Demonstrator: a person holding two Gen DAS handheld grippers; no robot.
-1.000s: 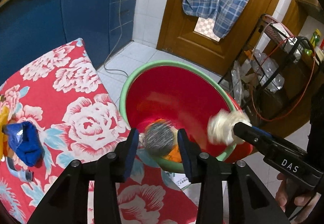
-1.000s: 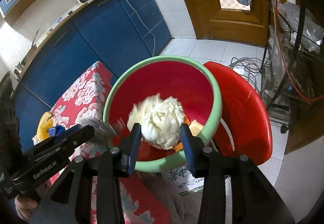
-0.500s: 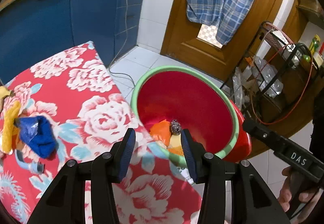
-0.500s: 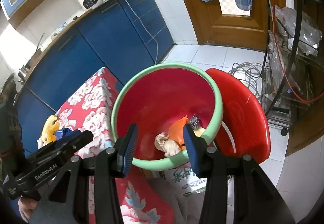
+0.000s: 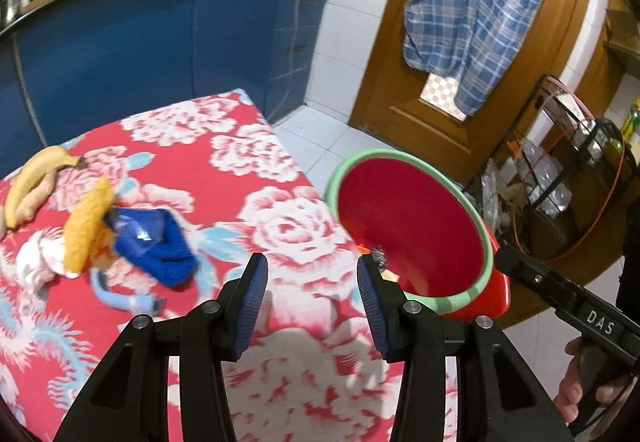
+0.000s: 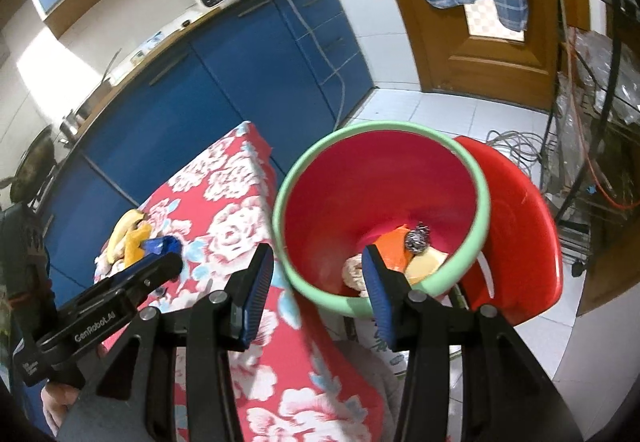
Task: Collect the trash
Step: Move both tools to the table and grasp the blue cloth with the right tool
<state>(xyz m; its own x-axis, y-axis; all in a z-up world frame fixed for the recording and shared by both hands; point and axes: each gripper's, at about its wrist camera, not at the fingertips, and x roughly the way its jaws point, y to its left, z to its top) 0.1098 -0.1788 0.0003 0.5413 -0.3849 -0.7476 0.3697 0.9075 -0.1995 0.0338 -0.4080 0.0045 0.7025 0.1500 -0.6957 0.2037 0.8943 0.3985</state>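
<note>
On the left of the flowered tablecloth (image 5: 280,226) lies the trash not yet collected: a banana peel (image 5: 36,178), a yellow-orange scrap (image 5: 86,230), a blue wrapper (image 5: 154,246), a white crumpled wad (image 5: 34,262) and a pale blue strip (image 5: 120,300), all bunched close together. The left gripper (image 5: 310,306) hangs above the cloth to their right, its fingers about half apart with nothing between them. Further right, just off the table edge, stands the red bin (image 6: 380,202) with its green rim; an orange piece (image 6: 390,246), a steel-wool ball (image 6: 417,240), a white wad and a pale yellow bit sit at its bottom. The right gripper (image 6: 316,294) hovers over the table edge beside the bin, also half open and empty.

The pile is tangled, so a careless pinch may grab two things at once or drag the wrapper off the table. The peel is limp and could slip from the pads. With both grippers close together, they may knock each other when reaching.

A second ago the left gripper had the steel wool between its fingers over the bin and the right one the white wad; both pieces are now inside, and both grippers have risen and swung back toward the table.
</note>
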